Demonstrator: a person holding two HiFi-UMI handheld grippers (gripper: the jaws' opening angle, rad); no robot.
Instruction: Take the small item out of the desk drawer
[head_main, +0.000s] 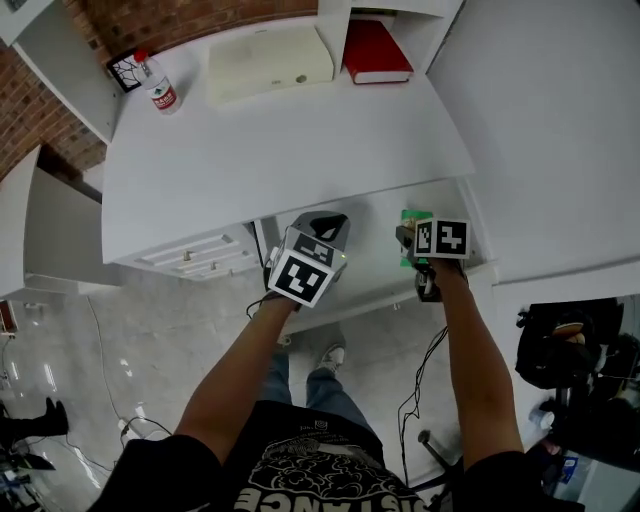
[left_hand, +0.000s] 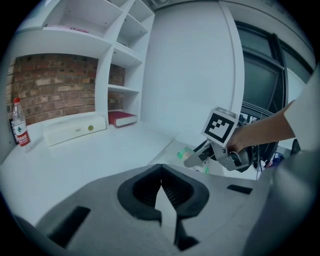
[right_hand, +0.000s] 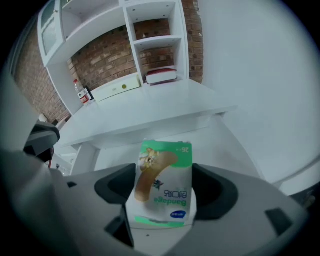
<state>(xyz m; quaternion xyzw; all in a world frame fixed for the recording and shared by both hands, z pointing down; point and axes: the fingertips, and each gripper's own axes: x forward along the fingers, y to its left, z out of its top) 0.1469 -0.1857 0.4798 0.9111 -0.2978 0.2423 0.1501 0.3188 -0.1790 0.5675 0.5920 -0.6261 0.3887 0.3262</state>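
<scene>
1. Left gripper (left_hand: 162, 192): grey moulded plastic with ribbed dark pads and a cube of black-and-white square markers. The jaws are closed tip to tip with nothing between them. It is held just in front of the desk edge, left of item 2.

2. Right gripper (right_hand: 162, 200): same build. Its 2 jaws are clamped on the flanks of item 3.

3. Bandage box (right_hand: 162, 182): a small rectangular card carton, smooth, white with green bands and a picture of a tan plaster strip. The broad printed face is up. The long axis runs along the jaws, with the far end pointing away from the person toward the desk (the print reads upside down from the gripper's side). It is held over the right end of the open drawer (head_main: 365, 285). I cannot tell whether it is clear of the drawer floor.

4. Desk top (head_main: 280, 150): flat, matt white.

5. Cream box (head_main: 268, 62): low, oblong, with rounded corners, at the back of the desk.

6. Red book (head_main: 375, 50): lying flat just right of item 5.

7. Plastic bottle (head_main: 158, 85): clear with a red label, at the back left corner.

8. Brick wall (left_hand: 55, 85): rough red brick behind white shelving.
</scene>
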